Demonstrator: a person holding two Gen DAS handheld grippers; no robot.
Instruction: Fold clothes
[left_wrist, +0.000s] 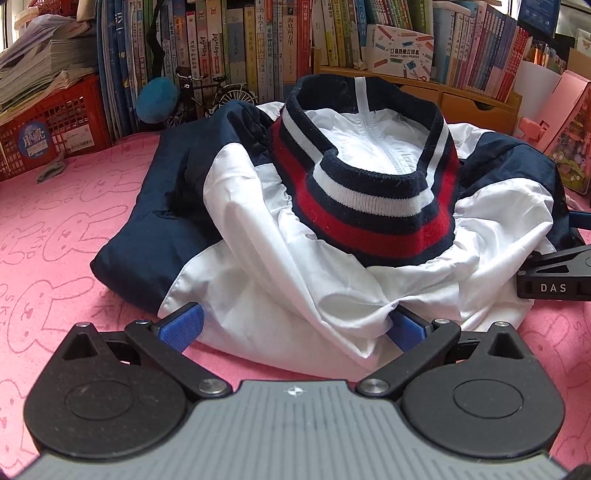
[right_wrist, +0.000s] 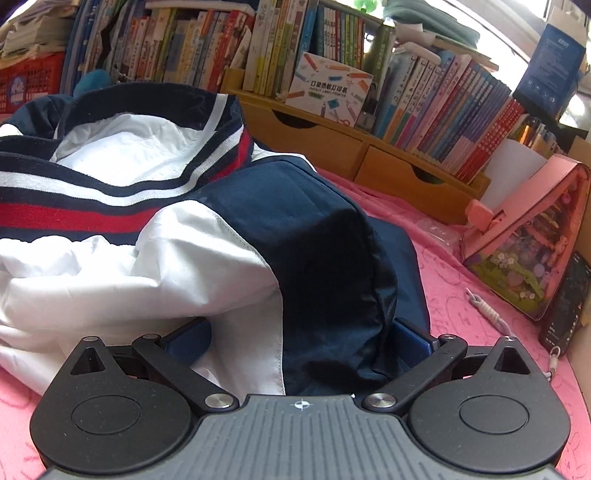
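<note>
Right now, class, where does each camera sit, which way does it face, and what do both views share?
Left wrist: low on the left gripper, facing the bookshelf across the white, navy and red-striped jacket; its open jaws straddle white fabric, and the right gripper shows.
Right wrist: low on the right gripper, facing the jacket's navy sleeve; open jaws.
Shared: jacket, pink bunny-print cloth, white printer box.

Left tool (left_wrist: 293, 326) spread wide, white jacket (left_wrist: 280, 295) fold between

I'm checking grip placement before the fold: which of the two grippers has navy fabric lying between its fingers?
The right gripper: the jacket's navy sleeve panel lies between its open fingers, beside some white. The left gripper straddles only white cloth.
</note>
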